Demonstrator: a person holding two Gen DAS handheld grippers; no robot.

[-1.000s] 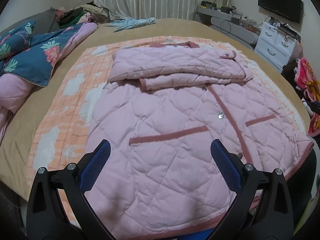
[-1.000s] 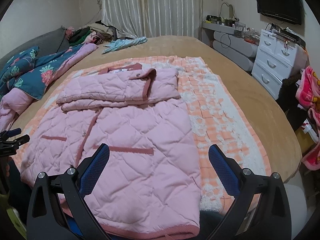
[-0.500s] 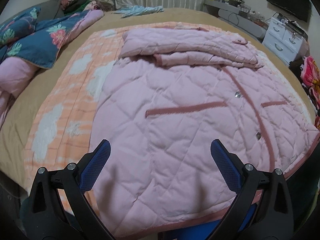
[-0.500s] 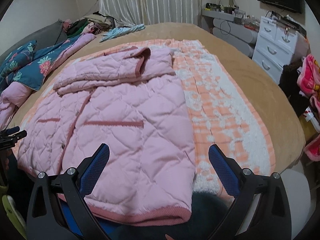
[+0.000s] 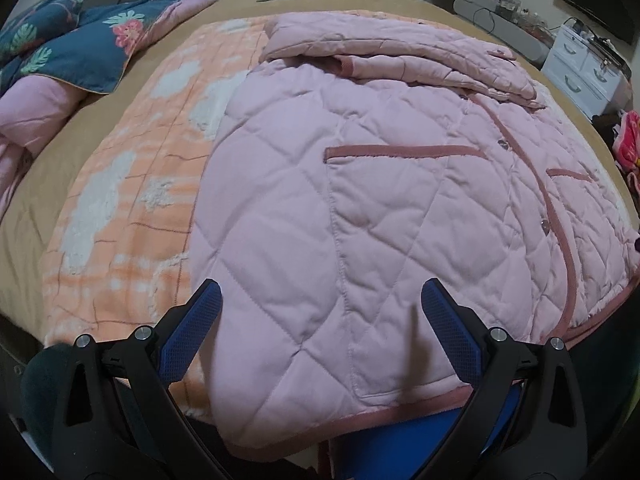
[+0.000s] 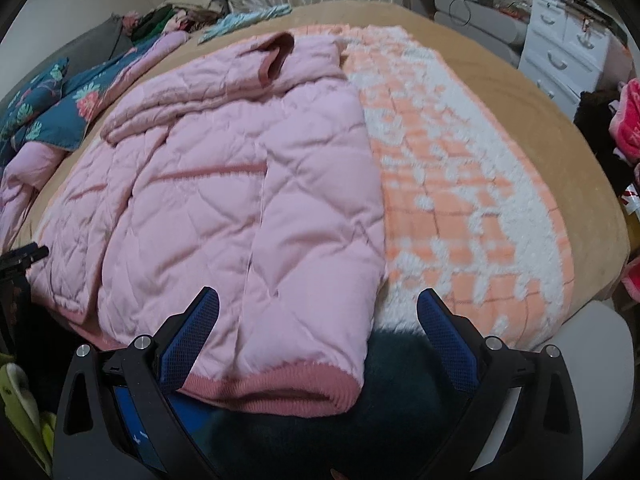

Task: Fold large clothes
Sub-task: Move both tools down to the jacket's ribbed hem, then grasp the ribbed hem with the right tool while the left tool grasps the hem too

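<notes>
With both tongs spread wide and holding nothing, left tongs (image 5: 320, 328) and right tongs (image 6: 318, 330) poised over the hem (image 6: 280, 394) of the pink quilted jacket (image 5: 360, 200) lying flat on the bed (image 6: 520, 92): best pinched at both corners, then lifted evenly toward the folded sleeves (image 5: 400, 52).

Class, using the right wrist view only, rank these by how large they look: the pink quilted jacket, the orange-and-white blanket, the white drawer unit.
1. pink quilted jacket
2. orange-and-white blanket, partly hidden under the jacket, so unsure against it
3. white drawer unit, far off, so it looks small
</notes>
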